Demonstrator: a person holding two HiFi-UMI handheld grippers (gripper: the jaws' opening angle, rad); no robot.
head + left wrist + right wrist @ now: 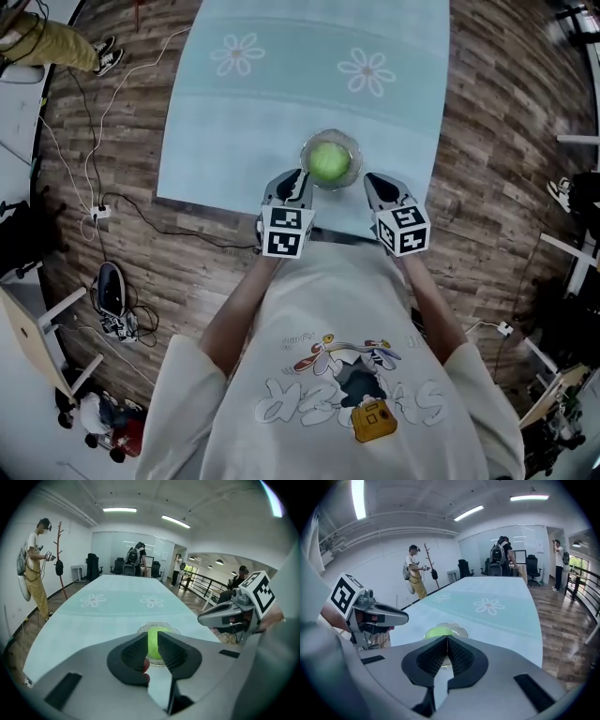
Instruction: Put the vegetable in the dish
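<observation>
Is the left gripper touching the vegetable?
Apart. Head view shows the left gripper beside the dish, bare glass between it and the vegetable.

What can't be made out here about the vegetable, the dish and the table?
- Vegetable: its kind. It is small in the head view and mostly covered by the left gripper and the right gripper in their own views.
- Dish: its base, under the vegetable in the head view and behind the jaws in both gripper views.
- Table: its far end, cut off by the head view's top edge; its near edge is partly behind the grippers.
</observation>
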